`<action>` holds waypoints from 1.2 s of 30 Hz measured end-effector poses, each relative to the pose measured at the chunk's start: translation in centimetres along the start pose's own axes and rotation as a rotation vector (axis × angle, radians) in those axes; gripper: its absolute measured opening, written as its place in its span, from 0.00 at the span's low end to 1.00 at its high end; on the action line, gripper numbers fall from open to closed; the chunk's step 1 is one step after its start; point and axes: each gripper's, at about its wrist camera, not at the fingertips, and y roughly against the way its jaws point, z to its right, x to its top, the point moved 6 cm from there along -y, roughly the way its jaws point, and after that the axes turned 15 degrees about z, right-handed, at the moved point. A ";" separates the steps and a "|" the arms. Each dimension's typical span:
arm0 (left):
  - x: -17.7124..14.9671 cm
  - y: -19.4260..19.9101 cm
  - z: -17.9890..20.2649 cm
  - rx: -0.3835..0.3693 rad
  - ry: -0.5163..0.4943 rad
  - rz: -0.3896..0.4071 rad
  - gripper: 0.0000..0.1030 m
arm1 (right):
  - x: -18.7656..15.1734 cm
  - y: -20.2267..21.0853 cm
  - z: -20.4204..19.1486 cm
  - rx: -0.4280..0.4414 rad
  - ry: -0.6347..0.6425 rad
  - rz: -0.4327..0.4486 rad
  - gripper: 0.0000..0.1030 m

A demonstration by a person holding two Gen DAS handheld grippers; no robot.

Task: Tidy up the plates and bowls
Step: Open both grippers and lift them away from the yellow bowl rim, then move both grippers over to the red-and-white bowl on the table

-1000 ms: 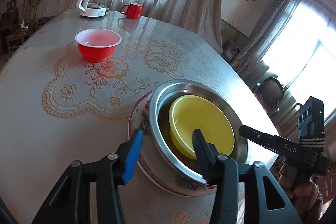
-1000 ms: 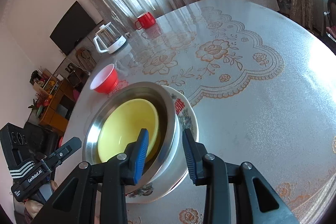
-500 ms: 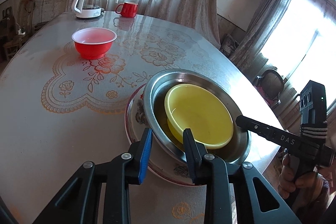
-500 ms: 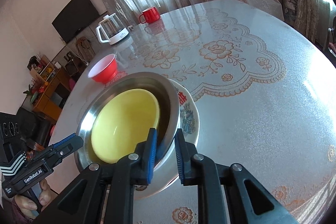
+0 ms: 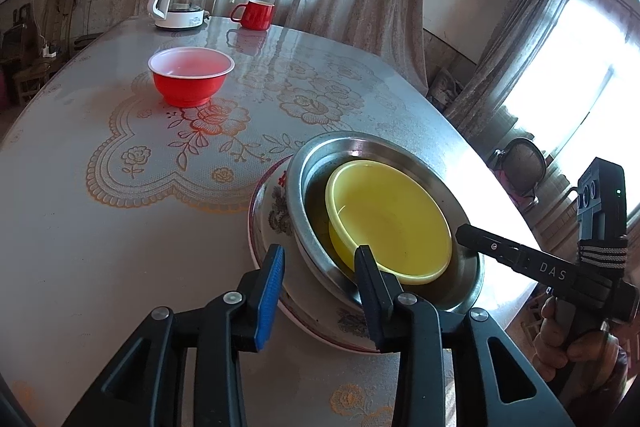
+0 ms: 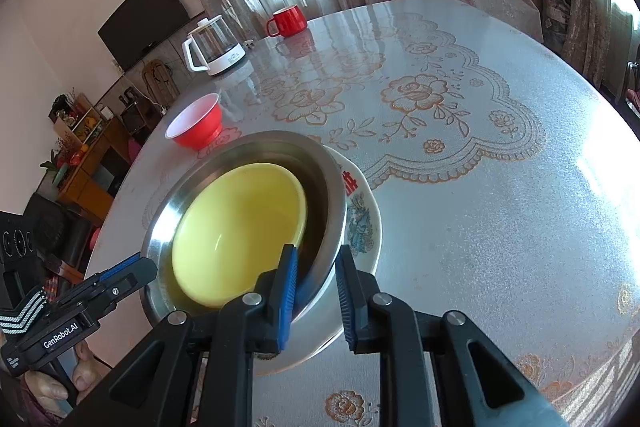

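A yellow bowl (image 5: 390, 217) sits inside a steel bowl (image 5: 308, 163), which rests in a flowered plate (image 5: 266, 211) at the table's near edge. My left gripper (image 5: 320, 267) is open, its fingers straddling the near rims of the steel bowl and plate. My right gripper (image 6: 316, 283) is open, its fingers straddling the steel bowl's (image 6: 332, 195) rim, with the yellow bowl (image 6: 240, 231) and the plate (image 6: 362, 223) beside it. A red bowl (image 5: 191, 75) stands apart farther back; it also shows in the right wrist view (image 6: 196, 123).
A glass kettle (image 5: 178, 1) and a red mug (image 5: 256, 14) stand at the table's far edge. The table (image 5: 80, 219) has a floral lace cover. A chair (image 5: 520, 165) stands beyond the table's right edge. A cabinet (image 6: 80, 163) is at the left.
Both grippers closed towards the steel bowl's rim half a second ago, then widened again. The stack of bowls and plate stayed in place.
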 end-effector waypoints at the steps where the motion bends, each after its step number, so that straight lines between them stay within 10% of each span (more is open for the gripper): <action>1: 0.0 0.0 -0.1 0.007 -0.002 0.001 0.37 | 0.1 0.0 0.0 -0.006 0.004 0.003 0.19; 16: 0.5 0.1 -1.1 0.041 -0.019 0.023 0.44 | 4.3 1.3 -1.4 0.018 0.045 0.109 0.28; 36: 0.6 -0.3 -5.3 0.132 0.055 0.006 0.46 | 4.8 -2.8 -8.8 0.258 0.026 -0.018 0.28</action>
